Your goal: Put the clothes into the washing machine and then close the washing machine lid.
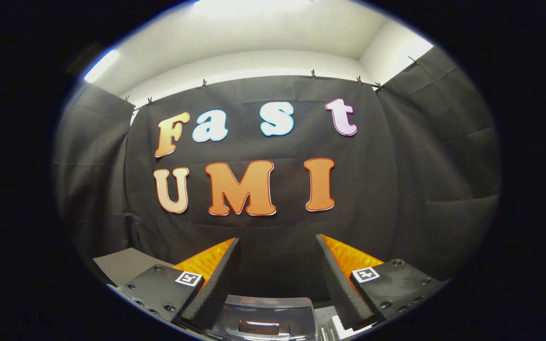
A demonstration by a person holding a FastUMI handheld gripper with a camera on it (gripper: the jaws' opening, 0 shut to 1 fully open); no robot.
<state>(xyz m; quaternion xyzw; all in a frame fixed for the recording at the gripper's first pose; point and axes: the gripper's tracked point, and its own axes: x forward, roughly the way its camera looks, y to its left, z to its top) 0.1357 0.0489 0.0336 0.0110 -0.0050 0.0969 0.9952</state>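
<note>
The handheld two-finger gripper [277, 246] has its 2 ribbed, wedge-shaped fingers [216, 284] spread wide, gripping nothing, aimed at 12 o'clock toward the draped black cloth wall [420, 189]. Between the finger bases at 6 o'clock sits a glossy, translucent grey washing machine lid [266, 317], long axis crosswise. A flat grey surface [123, 265] lies at 9 o'clock.

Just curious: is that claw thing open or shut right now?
Open. The gripper has its fingers spread wide apart with nothing between them, just the cloth wall beyond.
</note>
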